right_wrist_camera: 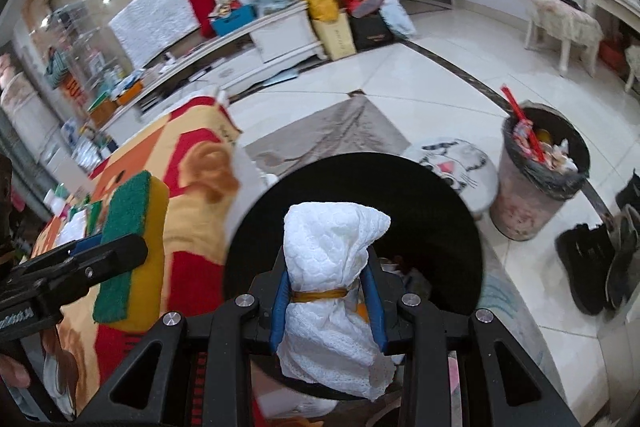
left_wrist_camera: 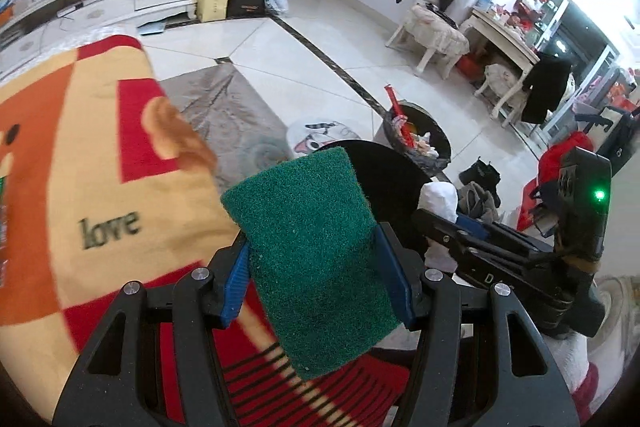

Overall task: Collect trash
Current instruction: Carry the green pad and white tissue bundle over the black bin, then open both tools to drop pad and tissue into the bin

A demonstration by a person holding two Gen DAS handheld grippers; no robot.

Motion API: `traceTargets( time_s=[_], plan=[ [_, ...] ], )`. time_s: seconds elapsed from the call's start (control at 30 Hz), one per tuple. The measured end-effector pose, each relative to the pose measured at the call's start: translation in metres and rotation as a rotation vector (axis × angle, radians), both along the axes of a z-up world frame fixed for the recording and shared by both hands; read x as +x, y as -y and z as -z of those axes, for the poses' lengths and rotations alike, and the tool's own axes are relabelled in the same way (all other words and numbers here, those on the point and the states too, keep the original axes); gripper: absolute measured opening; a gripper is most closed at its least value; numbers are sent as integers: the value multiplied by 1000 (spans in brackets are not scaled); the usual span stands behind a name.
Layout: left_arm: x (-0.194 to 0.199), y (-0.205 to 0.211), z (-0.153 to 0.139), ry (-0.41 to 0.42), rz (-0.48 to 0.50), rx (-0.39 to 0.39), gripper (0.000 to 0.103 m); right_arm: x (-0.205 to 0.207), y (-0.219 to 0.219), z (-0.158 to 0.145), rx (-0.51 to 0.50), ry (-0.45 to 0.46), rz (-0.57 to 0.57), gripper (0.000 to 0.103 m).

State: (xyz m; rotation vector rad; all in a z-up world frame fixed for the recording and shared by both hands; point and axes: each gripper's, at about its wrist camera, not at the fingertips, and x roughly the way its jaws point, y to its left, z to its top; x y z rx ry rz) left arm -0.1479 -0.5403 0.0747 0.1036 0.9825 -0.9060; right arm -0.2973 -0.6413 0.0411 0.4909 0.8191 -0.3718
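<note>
- Left gripper (left_wrist_camera: 316,281) clamped on a sponge (left_wrist_camera: 310,259), over the edge of a blanket-covered table (left_wrist_camera: 80,167).
- Right gripper (right_wrist_camera: 328,301) just beside it on the right, closed on a bundled tissue (right_wrist_camera: 332,267) above a round bin (right_wrist_camera: 440,219).
- Beyond that bin, a cat-face stool (right_wrist_camera: 456,163); right of the stool, a full trash can (right_wrist_camera: 540,175) on the floor.
- Shoes (right_wrist_camera: 600,259) right of the trash can.
- Far behind, a low cabinet (right_wrist_camera: 280,31) against the wall, bags (right_wrist_camera: 336,23) at its right end.

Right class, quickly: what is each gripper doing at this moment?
Left gripper: shut on the green sponge.
Right gripper: shut on the white cloth bundle.
</note>
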Motion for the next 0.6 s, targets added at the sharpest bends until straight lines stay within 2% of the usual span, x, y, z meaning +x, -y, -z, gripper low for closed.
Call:
traceTargets(
  time_s=[0.17,0.23,0.27,0.43,0.6],
  plan=[
    [4,20,7,-65,48,-57,65,-2,16,6,1,-14,44,34],
    [6,25,9,-82,72,-80,67,-2,21,6,-3,-13,75,65],
    [7,26,10,-87,81,-87,68,-3,22,6,0,-5,85,69],
    [8,25,12,-85,86,-83,73,-7,25,8,14,-7,91,69],
    [10,23,11,-112,83,-114,77,-8,21,12,33,-6,92,69]
  ],
)
